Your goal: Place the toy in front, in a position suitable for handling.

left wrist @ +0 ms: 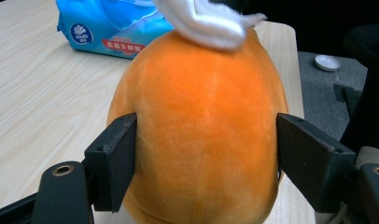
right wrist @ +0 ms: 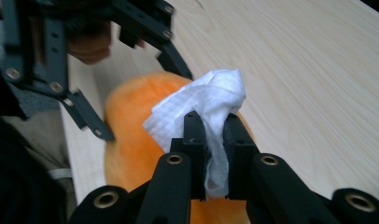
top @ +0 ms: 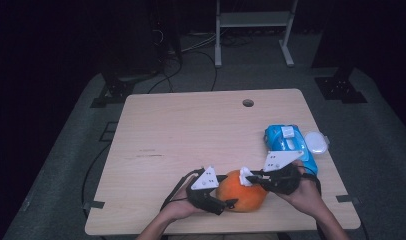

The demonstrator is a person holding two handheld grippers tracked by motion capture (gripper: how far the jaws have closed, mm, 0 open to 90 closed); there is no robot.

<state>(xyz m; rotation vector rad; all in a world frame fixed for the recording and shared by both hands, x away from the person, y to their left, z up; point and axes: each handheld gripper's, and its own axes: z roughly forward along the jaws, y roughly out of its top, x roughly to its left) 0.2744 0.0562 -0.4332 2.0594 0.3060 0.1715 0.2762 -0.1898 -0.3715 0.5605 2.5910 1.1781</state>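
Wooden bench (top: 191, 130) bearing, near its near edge and right of centre, an orange plush toy (top: 242, 192), with a blue wet-wipe pack (top: 289, 145) at the right edge and a white lid (top: 316, 142) just beside it. The left gripper (left wrist: 206, 158) clasps the toy, one jaw pressed to each flank. The right gripper (right wrist: 211, 135), jaws pinched on a white wipe (right wrist: 201, 105), holds the wipe against the toy's top.
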